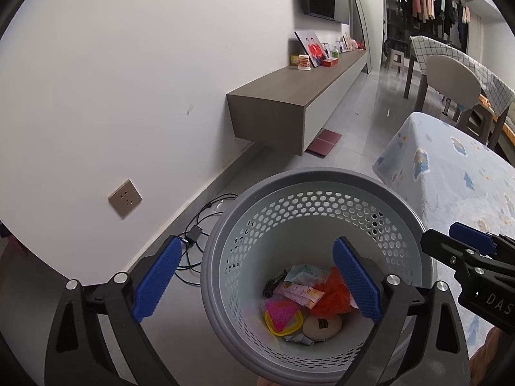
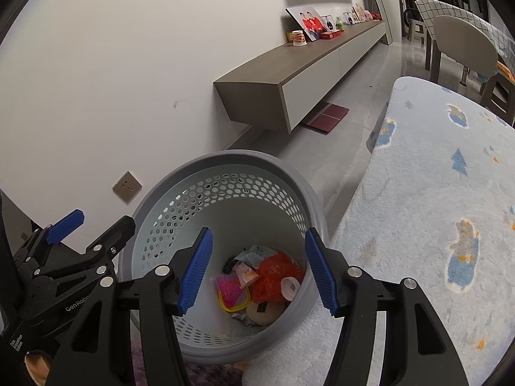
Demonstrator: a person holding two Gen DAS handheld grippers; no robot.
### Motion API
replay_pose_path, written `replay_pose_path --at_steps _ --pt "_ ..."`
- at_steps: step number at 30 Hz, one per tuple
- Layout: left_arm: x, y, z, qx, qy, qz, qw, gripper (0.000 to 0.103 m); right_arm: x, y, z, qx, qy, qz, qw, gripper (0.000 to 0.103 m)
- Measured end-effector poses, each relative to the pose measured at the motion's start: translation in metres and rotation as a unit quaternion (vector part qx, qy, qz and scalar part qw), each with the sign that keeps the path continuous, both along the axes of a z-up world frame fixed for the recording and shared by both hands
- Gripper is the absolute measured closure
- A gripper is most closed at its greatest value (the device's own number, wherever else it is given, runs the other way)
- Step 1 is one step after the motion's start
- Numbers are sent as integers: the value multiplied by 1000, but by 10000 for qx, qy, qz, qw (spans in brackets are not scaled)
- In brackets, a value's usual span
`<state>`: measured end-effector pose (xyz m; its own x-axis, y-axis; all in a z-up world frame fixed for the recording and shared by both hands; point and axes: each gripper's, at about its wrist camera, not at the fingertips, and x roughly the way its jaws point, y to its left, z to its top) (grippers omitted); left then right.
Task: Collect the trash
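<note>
Beside the bin (image 1: 309,193), on its left, a wall socket (image 1: 125,197) is seen, with cables (image 1: 206,222) lying on the floor just below it. The left claw (image 1: 257,280) is held wide and empty over the bin's near rim. In the bottom of the bin the trash is already gathered: a pink-and-yellow toy (image 1: 283,317), a round pale pad (image 1: 323,327), wrappers (image 1: 299,292) and an orange bag (image 1: 333,296). The right claw (image 2: 259,270) is likewise spread wide with nothing held, poised above the bin's mouth. To the right of the bin a blue patterned rug (image 2: 434,193) is spread.

The step in hand is judged to be a drop just completed or a check of the bin. No loose trash can be made out near the bin, so a search beyond it would next be called for.
</note>
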<state>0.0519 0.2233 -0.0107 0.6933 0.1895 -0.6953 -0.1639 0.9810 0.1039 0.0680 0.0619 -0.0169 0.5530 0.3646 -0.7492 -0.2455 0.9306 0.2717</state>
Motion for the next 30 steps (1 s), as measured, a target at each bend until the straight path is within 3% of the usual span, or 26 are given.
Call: replay_pose_path --at_steps 30 --pt "1 4 -2 65 42 254 9996 6 0 -7 1 -101 6 -148 9998 45"
